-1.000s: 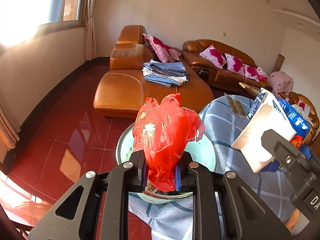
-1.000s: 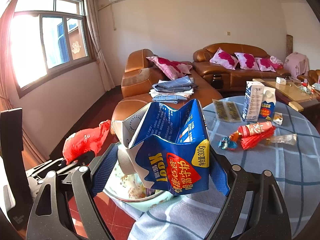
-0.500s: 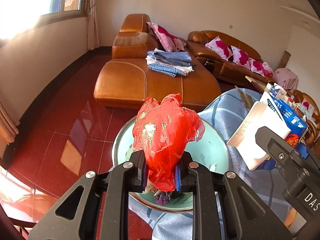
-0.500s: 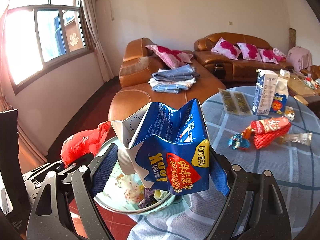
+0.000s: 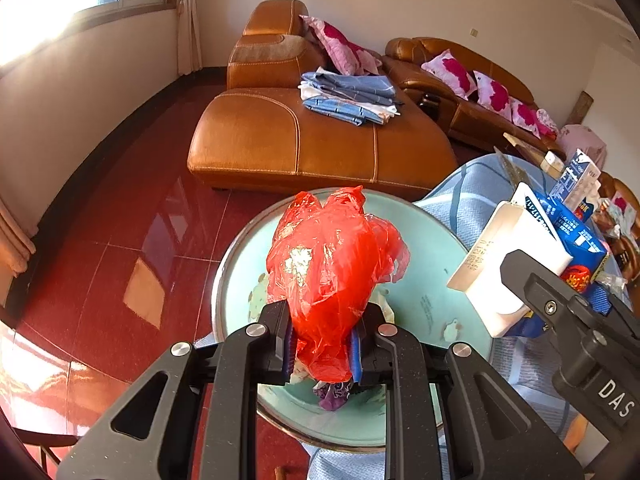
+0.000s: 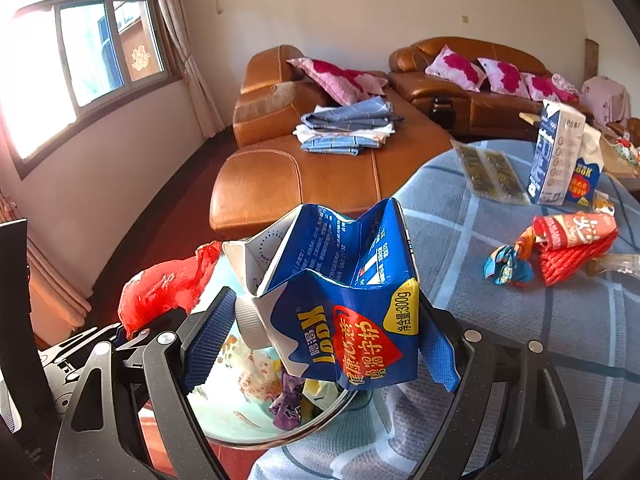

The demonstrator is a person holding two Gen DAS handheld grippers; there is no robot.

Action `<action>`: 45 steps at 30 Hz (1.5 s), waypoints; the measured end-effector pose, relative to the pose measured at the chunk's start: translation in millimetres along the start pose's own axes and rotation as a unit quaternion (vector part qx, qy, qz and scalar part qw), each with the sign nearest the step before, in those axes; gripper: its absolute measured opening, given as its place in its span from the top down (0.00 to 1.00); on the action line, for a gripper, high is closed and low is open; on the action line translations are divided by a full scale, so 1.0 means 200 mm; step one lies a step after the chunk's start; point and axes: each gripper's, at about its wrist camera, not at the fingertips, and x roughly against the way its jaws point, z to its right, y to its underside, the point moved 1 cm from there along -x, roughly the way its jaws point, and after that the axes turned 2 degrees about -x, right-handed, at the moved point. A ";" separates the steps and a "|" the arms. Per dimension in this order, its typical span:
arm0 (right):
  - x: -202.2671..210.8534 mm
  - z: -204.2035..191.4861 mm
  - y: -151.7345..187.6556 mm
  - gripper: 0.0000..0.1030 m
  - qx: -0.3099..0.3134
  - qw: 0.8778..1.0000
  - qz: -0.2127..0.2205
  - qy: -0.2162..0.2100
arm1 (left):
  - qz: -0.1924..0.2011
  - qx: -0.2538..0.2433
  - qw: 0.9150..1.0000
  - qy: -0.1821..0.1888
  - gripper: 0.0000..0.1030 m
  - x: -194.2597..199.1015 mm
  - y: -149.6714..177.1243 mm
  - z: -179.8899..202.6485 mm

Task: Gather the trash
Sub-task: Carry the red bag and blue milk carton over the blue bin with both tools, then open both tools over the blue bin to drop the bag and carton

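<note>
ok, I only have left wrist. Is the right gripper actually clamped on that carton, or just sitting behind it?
Observer: Clamped. Right wrist shows the right gripper with both blue pads pressing the crushed blue carton, screw cap beside the left-hand pad.
Operator: Is it over the basin?
Observer: Its lower edge hangs above the basin, at the table side; loose wrappers lie inside.
Operator: Any trash still on the table?
Observer: Yes. A red mesh wrapper and a twisted blue wrapper lie on the tablecloth, with two upright cartons behind them.
</note>
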 end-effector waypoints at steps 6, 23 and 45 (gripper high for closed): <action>-0.05 0.00 0.00 0.19 0.000 1.000 -0.010 -0.008 | -0.009 0.000 1.000 -0.003 0.81 -0.05 -0.01 -0.01; -0.02 0.07 -0.03 0.18 -0.030 0.998 -0.013 -0.051 | -0.013 0.004 1.000 -0.009 0.81 -0.07 -0.01 0.00; 0.29 0.30 0.06 0.18 -0.071 0.996 0.044 0.022 | 0.036 -0.040 0.996 -0.076 0.07 0.11 0.01 0.18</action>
